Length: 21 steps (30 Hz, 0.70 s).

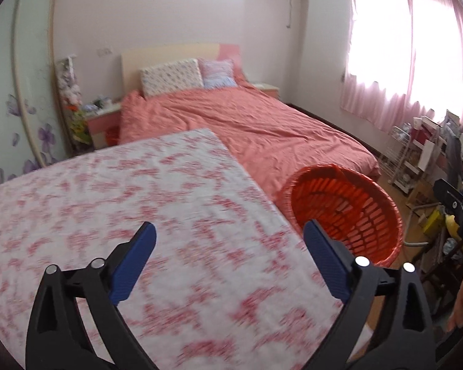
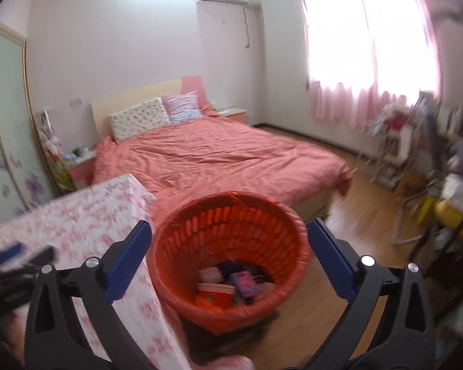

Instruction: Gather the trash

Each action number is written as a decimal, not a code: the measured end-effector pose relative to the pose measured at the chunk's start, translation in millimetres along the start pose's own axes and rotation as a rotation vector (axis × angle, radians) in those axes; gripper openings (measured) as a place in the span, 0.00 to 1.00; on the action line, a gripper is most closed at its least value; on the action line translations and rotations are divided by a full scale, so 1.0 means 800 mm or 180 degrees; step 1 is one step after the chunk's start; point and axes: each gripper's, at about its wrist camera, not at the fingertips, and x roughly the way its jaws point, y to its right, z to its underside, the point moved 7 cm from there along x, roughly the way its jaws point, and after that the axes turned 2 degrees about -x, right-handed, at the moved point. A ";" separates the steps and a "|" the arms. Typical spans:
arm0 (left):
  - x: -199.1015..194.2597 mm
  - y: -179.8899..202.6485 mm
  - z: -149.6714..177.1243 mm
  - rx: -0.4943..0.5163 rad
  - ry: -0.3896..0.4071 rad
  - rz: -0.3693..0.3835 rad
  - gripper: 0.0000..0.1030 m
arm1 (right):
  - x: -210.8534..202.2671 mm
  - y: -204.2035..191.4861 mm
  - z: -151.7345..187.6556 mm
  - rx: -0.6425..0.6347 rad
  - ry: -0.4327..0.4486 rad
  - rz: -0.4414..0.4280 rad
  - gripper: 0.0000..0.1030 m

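An orange slatted trash basket [image 2: 231, 225] lined with a red bag stands on the wood floor beside the table. Inside lie a red-and-white paper cup [image 2: 214, 296], a pink packet [image 2: 245, 282] and other small trash. My right gripper [image 2: 230, 234] is open and empty, held above the basket. My left gripper [image 1: 230, 236] is open and empty above the table's pink floral cloth [image 1: 108, 203]. The basket also shows in the left wrist view [image 1: 345, 212], past the table's right edge. The left gripper shows blurred at the left of the right wrist view [image 2: 12, 262].
A bed with a coral cover [image 2: 219, 157] stands behind the table and basket. A nightstand [image 1: 103, 120] stands left of the bed. Cluttered racks and shelves [image 1: 423, 151] line the right wall under pink curtains. A wardrobe with flower prints [image 1: 18, 108] is at the left.
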 end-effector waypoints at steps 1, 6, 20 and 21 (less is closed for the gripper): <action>-0.014 -0.010 0.005 0.0015 0.0058 -0.0103 0.95 | -0.012 -0.006 0.004 -0.0072 0.0028 0.0122 0.96; -0.071 -0.051 0.035 -0.0070 0.0187 -0.0463 0.98 | -0.073 -0.040 0.030 -0.0365 0.0126 0.0461 0.96; -0.159 -0.095 0.104 -0.0377 0.0355 -0.0748 0.98 | -0.165 -0.099 0.107 -0.0210 -0.0110 0.0124 0.96; -0.161 -0.097 0.107 -0.0405 0.0341 -0.0739 0.98 | -0.166 -0.099 0.109 -0.0194 -0.0141 0.0122 0.96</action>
